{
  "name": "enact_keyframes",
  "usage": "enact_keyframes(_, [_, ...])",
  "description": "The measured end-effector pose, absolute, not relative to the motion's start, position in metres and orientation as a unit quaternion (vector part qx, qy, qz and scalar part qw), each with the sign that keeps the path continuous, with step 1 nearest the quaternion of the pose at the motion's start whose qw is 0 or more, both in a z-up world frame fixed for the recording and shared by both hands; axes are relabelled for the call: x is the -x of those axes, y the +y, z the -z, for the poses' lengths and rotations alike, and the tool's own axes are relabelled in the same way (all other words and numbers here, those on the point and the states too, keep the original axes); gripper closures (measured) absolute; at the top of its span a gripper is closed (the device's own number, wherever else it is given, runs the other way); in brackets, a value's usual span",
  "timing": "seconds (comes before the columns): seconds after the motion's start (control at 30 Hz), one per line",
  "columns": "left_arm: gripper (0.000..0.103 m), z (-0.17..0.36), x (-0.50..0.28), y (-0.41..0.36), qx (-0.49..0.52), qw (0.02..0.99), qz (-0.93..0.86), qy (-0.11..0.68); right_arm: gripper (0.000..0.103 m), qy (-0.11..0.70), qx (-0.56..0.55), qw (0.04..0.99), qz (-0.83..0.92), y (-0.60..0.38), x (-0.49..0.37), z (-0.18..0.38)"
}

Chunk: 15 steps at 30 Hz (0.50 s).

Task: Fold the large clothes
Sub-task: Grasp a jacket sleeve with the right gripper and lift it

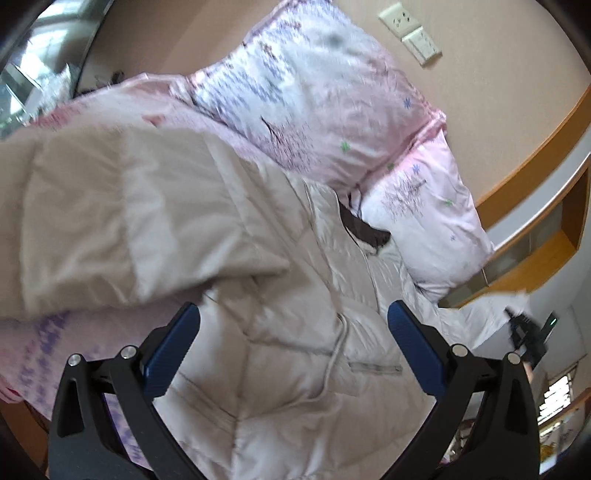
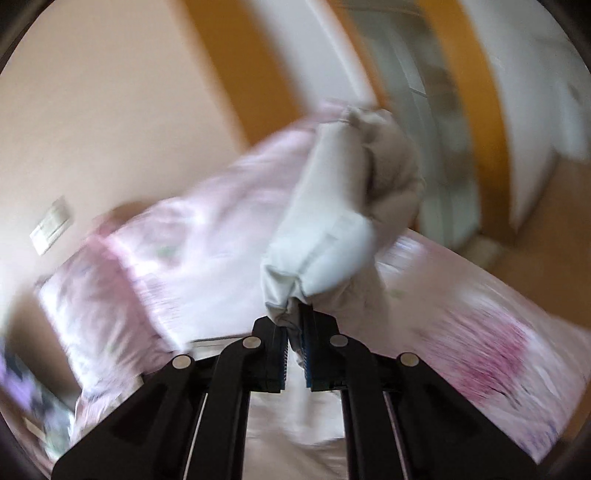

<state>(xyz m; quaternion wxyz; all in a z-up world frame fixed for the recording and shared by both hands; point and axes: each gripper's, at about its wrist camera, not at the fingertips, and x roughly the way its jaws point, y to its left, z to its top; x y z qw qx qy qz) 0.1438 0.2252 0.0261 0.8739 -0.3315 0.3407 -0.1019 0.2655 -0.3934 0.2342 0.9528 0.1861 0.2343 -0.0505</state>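
Blue-padded fingers of your left gripper [image 1: 293, 325] stand spread wide with nothing between them, poised just above a pale beige quilted jacket [image 1: 258, 280]. The jacket lies spread across a bed, its drawstring [image 1: 338, 343] trailing down the middle, and one sleeve [image 1: 122, 221] folds over it on the left. Beyond the jacket, a pink flowered duvet [image 1: 314, 107] is heaped toward the far wall, where a white socket plate [image 1: 400, 18] sits. At the far right of that view, your right gripper [image 1: 528, 332] appears small and blurred. In its own heavily blurred view, your right gripper [image 2: 294, 339] is clamped tight on a cuff of the jacket's other sleeve [image 2: 332, 221], which rises away from the jaws above the pink bedding [image 2: 491, 354].
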Motion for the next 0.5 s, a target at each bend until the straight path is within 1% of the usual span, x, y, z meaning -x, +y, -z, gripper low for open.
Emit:
enact_keyframes(0.1, [0.002, -0.031, -0.136, 0.237, 0.331, 0.881, 0.091, 0.326, 0.097, 0.23, -0.152, 0.961, -0.022, -0.332, -0.288, -0.244])
enact_keyframes(0.2, [0.002, -0.035, -0.128, 0.248, 0.335, 0.884, 0.083, 0.314, 0.097, 0.243, -0.135, 0.958, -0.076, -0.282, -0.305, -0.239])
enact_keyframes(0.33, [0.002, -0.038, -0.118, 0.261, 0.329, 0.893, 0.058, 0.302, 0.097, 0.281, -0.12, 0.945, -0.114, -0.233, -0.321, -0.213])
enact_keyframes(0.5, [0.002, -0.041, -0.118, 0.266, 0.31, 0.902, 0.041, 0.298, 0.097, 0.329, -0.101, 0.93, -0.13, -0.196, -0.332, -0.18])
